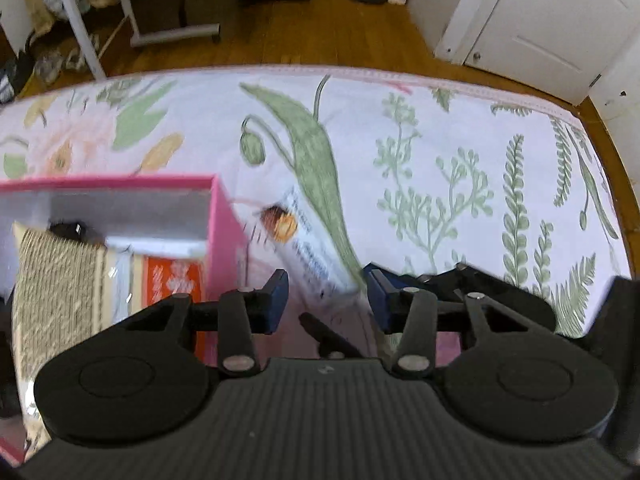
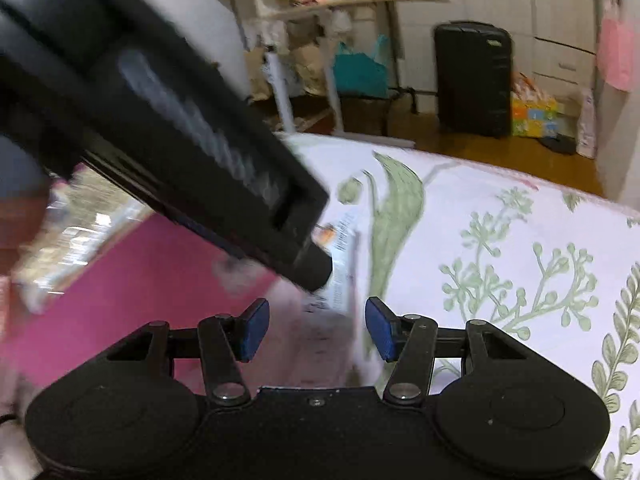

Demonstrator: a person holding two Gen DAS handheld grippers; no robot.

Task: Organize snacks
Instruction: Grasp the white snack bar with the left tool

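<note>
1. 2 blue pads of the left gripper (image 1: 327, 298) nearest the lens, parted, nothing pressed between them; a white snack bar (image 1: 310, 254) lying on the cloth just ahead, in line with the gap but untouched.
2. 2 blue pads of the right gripper (image 2: 316, 328) likewise spread apart, gripping nothing; the same white wrapper (image 2: 340, 272) blurred just beyond the gap, partly hidden by the body of the left gripper, which crosses that view from the upper left.
3. Just left of the bar, a pink box (image 1: 224, 216), open at the top, standing on the cloth.
4. Inside the box, packed side by side: a tan woven-looking packet (image 1: 56, 292), a pale packet next to it, and an orange packet (image 1: 174, 282) against the pink wall.
5. Under everything, a white floral bedspread (image 1: 460, 160) printed with green leaves and ferns.
6. Beyond the bed edge, a wooden floor (image 1: 320, 36).
7. Farthest off: a black suitcase (image 2: 474, 80), a colourful carton (image 2: 534, 118), white metal legs of a table (image 1: 80, 32), and white doors (image 1: 552, 20).
</note>
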